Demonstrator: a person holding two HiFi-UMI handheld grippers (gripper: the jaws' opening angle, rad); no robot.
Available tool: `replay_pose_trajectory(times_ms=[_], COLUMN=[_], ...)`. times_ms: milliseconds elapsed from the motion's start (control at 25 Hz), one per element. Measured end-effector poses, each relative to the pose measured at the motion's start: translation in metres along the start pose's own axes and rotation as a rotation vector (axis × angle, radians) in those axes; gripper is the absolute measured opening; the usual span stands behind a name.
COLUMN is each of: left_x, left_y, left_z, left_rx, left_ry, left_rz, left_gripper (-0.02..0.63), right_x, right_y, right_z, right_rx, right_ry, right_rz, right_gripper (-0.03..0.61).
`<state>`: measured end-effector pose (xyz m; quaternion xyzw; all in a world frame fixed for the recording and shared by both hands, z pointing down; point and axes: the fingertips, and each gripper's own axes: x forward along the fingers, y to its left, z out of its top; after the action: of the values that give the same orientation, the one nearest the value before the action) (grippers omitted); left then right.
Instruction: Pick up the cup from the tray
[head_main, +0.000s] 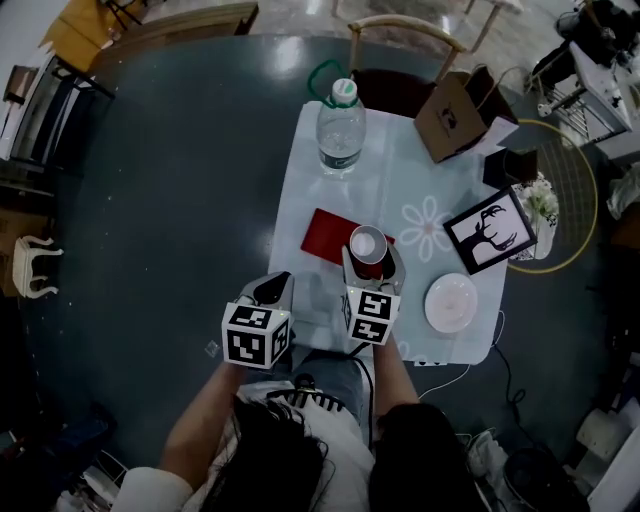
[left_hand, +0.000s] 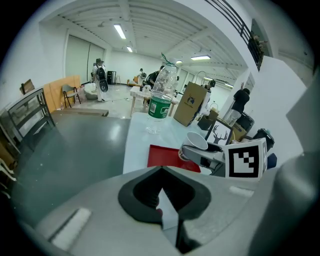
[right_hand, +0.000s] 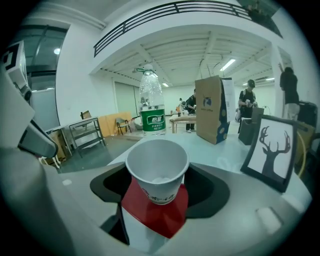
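A white paper cup (head_main: 368, 244) with red print stands upright between the jaws of my right gripper (head_main: 372, 262), which is shut on it. The cup (right_hand: 157, 170) is empty and sits over the near right end of the flat red tray (head_main: 325, 238). Whether its base touches the tray (right_hand: 160, 215) I cannot tell. My left gripper (head_main: 272, 290) is shut and holds nothing, at the table's near left edge, left of the tray. In the left gripper view the cup (left_hand: 196, 141) and the right gripper (left_hand: 205, 155) show at the tray's (left_hand: 167, 157) right end.
On the pale table (head_main: 400, 190) stand a water bottle (head_main: 341, 128) at the back left, a brown paper bag (head_main: 455, 115) at the back right, a framed deer picture (head_main: 490, 232) and a white plate (head_main: 451, 303) at the right. A chair (head_main: 405, 35) is behind the table.
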<state>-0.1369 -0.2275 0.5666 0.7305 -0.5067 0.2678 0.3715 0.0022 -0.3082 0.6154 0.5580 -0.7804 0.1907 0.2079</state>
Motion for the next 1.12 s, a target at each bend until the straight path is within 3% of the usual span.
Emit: replay_pose_trajectory(times_ms=[280, 600, 1120], left_x=[0.002, 0.012, 0.016], left_y=[-0.032, -0.068, -0.062], left_z=[-0.001, -0.01, -0.01], left_rx=[0.03, 0.072, 0.055], left_ry=[0.012, 0.039, 0.034], left_rz=[-0.066, -0.122, -0.09], left_gripper=[0.0, 0.0, 0.0], right_x=[-0.034, -0.069, -0.061], right_y=[-0.043, -0.085, -0.096], right_z=[0.0, -0.028, -0.068], right_rx=[0.035, 0.083, 0.079], right_ry=[-0.014, 0.023, 0.087], right_rz=[-0.096, -0.175, -0.166], right_gripper=[0.353, 0.353, 0.356])
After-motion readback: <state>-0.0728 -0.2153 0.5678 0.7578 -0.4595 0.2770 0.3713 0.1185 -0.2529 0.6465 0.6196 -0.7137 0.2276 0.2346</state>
